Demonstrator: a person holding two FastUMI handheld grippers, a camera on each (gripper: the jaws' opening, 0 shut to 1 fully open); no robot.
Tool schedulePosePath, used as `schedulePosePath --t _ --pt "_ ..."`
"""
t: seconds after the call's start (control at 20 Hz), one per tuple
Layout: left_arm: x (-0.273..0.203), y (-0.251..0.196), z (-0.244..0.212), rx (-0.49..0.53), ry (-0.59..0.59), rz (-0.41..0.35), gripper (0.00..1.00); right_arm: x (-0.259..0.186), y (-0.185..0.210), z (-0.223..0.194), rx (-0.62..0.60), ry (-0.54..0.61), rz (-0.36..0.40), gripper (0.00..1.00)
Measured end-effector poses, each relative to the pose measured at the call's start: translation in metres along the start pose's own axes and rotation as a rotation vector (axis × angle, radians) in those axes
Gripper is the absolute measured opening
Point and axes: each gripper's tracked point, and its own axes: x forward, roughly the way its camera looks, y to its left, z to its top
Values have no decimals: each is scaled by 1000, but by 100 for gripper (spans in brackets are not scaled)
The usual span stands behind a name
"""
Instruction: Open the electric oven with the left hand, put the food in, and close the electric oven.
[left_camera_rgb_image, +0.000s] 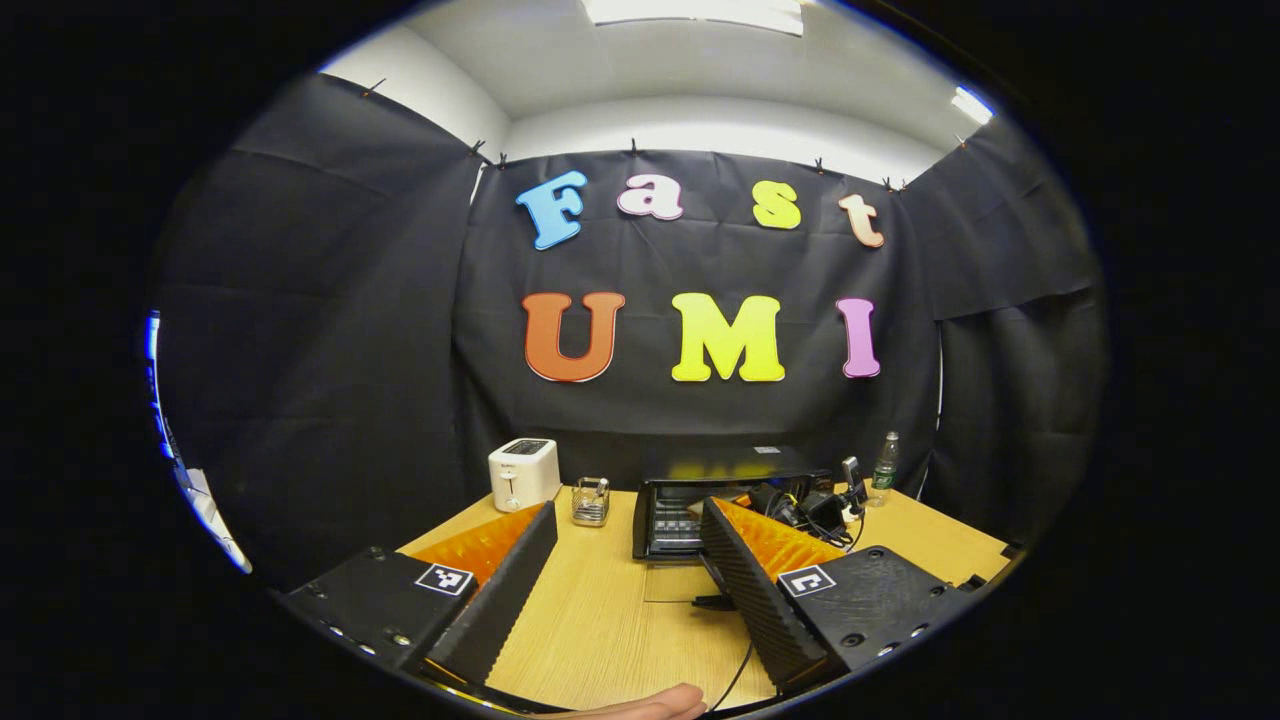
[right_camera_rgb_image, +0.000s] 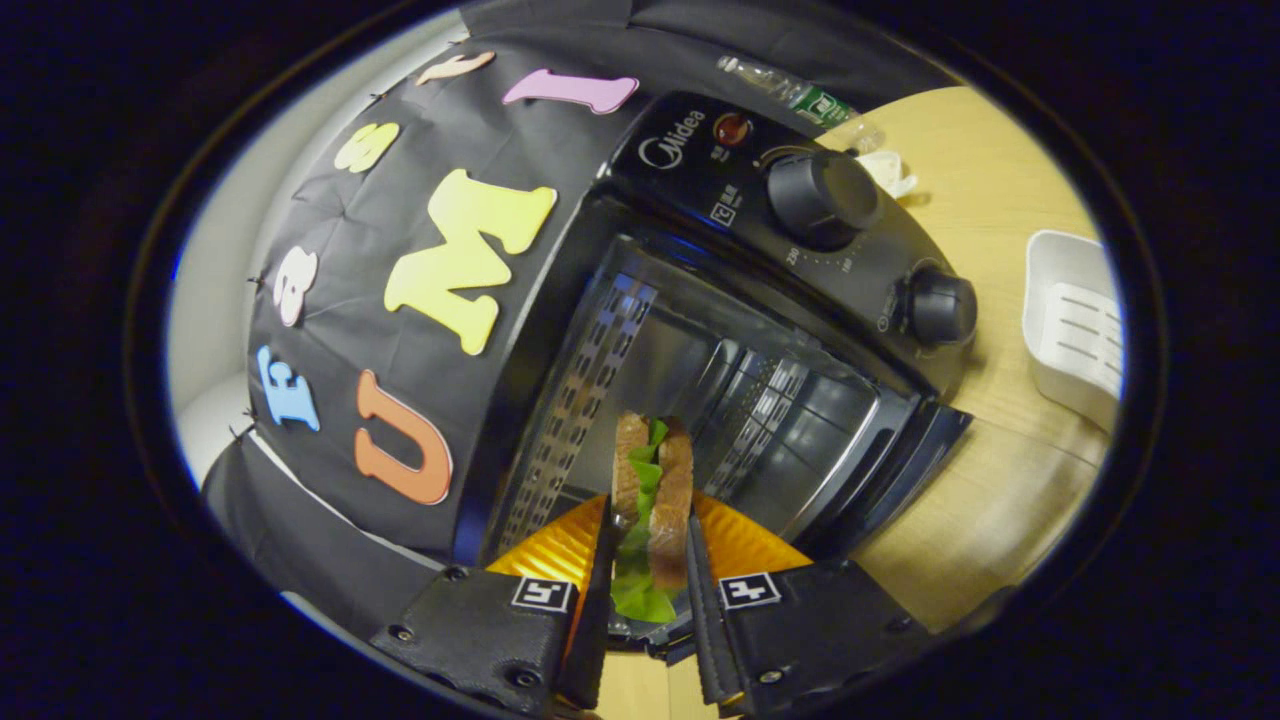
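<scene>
Before the open Midea oven (right_camera_rgb_image: 700, 330), right gripper (right_camera_rgb_image: 648, 560) clamps sandwich (right_camera_rgb_image: 650, 500).

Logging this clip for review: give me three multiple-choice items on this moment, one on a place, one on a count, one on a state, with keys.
1. Where is the sandwich?
A. On the table
B. Between the right gripper's fingers, at the oven mouth
C. In the white tray

2. How many knobs are on the oven's panel?
A. One
B. Two
C. Four

3. The left gripper is:
A. Open, holding nothing
B. Shut on the door
C. Shut on a bottle

Key: 1 B, both fingers press on it; 2 B, two black knobs show; 3 A, fingers spread over bare table.
</scene>
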Motion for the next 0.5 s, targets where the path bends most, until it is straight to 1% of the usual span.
schedulePosePath --t 0.1,0.15,0.2,0.25,0.4,0.45,0.5 --pt "2 -2 -2 4 7 1 95 10 3 0 2 -3 6 37" --pt "3 -2 -2 8 6 -2 95 13 0 0 -25 -16 -1 36" --pt "4 -4 -3 9 9 -5 95 16 2 -1 -42 -20 -1 40" --pt "4 -7 -4 9 11 -15 95 17 1 -4 -61 -17 -4 36" --pt "8 -13 -11 15 22 -30 95 18 2 -5 -111 -18 -18 40" --pt "8 -15 -12 18 24 -32 95 18 2 -6 -129 -12 -23 43" --pt "8 -15 -13 17 27 -33 95 18 3 -6 -150 -8 -26 42"
